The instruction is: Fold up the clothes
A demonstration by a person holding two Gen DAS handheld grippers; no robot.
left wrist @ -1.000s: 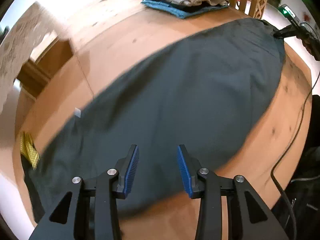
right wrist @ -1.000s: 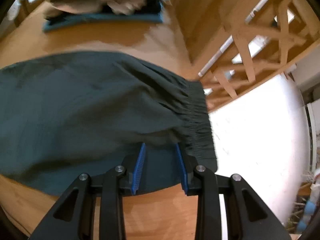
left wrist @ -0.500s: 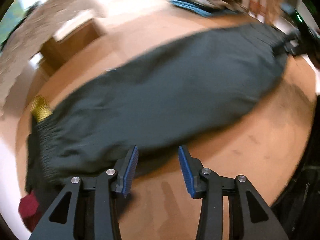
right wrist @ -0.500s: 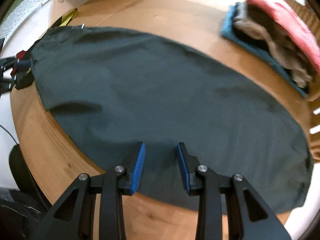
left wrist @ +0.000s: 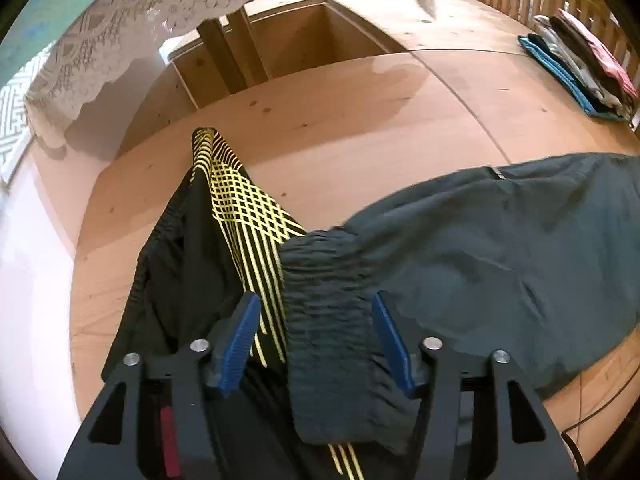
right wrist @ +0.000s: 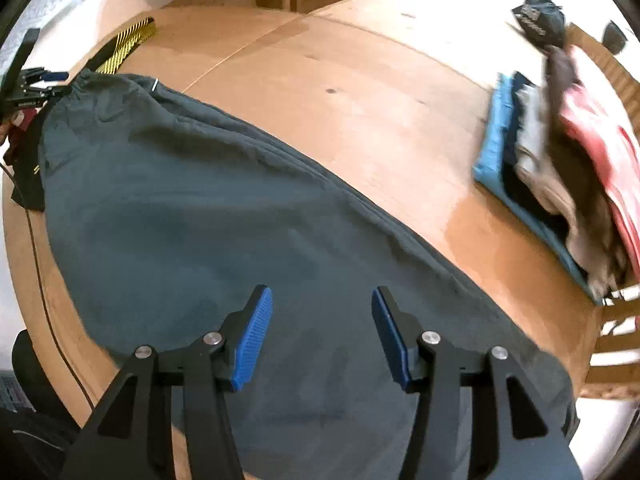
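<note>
dark grey trousers [right wrist: 248, 216] lying stretched flat across the desk [right wrist: 380, 112]. left hand-held gripper [left wrist: 312, 334] has swung from mid-cloth to the elastic waistband [left wrist: 324, 300], fingers apart around it. right hand-held gripper [right wrist: 322, 330] hovering apart over the other end; looks like lining up a fold.

both views are warm and fairly bright, with heavy fisheye bending and black vignette at the corners. strong daylight blows out the far edge of the wooden table [right wrist: 420, 128] in the right wrist view, leaving white glare and a glossy sheen beside the stack of folded clothes [right wrist: 560, 168], which smears with motion blur. in the left wrist view the lace cloth [left wrist: 120, 40] casts a soft scalloped shadow on the wood; the dark green garment [left wrist: 500, 248] looks slightly soft.
</note>
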